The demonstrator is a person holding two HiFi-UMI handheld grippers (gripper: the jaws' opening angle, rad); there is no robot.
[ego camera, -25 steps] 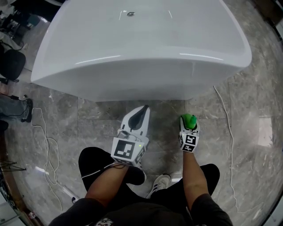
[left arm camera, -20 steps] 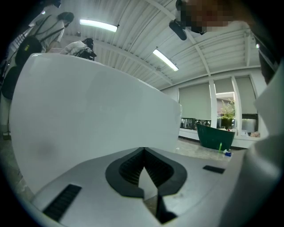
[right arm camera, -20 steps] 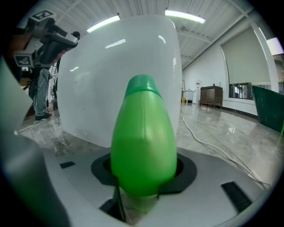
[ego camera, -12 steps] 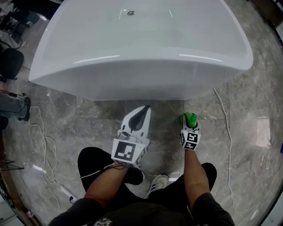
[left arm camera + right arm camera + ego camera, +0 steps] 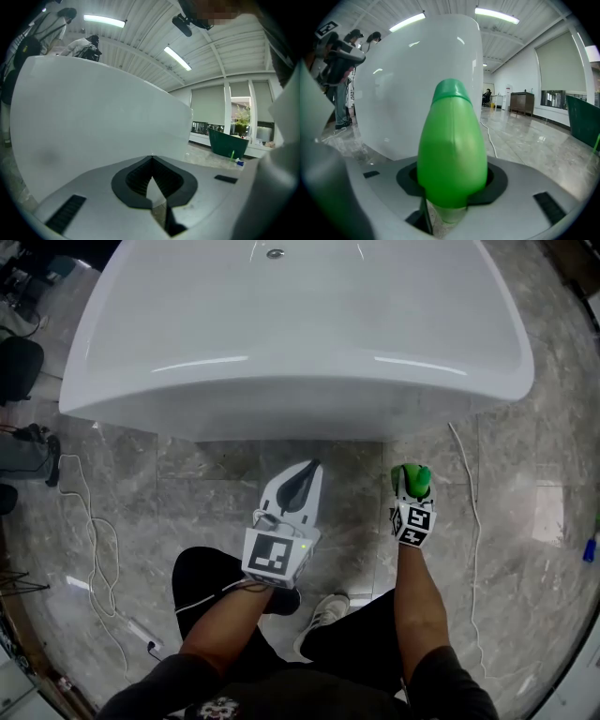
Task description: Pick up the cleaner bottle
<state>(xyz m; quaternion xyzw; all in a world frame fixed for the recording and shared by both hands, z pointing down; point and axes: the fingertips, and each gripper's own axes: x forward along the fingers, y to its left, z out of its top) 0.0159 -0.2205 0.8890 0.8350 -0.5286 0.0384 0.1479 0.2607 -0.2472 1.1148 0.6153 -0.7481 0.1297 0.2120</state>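
Observation:
The cleaner bottle (image 5: 413,478) is bright green with a rounded cap. It is clamped between the jaws of my right gripper (image 5: 411,491), just in front of the white bathtub (image 5: 281,352). In the right gripper view the bottle (image 5: 452,145) fills the centre, cap pointing away, and both dark pads (image 5: 407,180) press on its sides. It hangs clear of the marble floor. My left gripper (image 5: 313,467) hovers to its left over the floor with its tips together and nothing between them. In the left gripper view its tips (image 5: 152,159) meet in front of the tub wall (image 5: 93,126).
The tub's curved wall (image 5: 417,93) rises close ahead of both grippers. A white cable (image 5: 473,521) trails over the floor on the right, and more cables (image 5: 94,521) lie on the left. My shoe (image 5: 323,610) is below the grippers. A green bin (image 5: 228,143) stands far off.
The right gripper has moved up the picture and slightly right with the green bottle in it. The left gripper has stayed about where it was.

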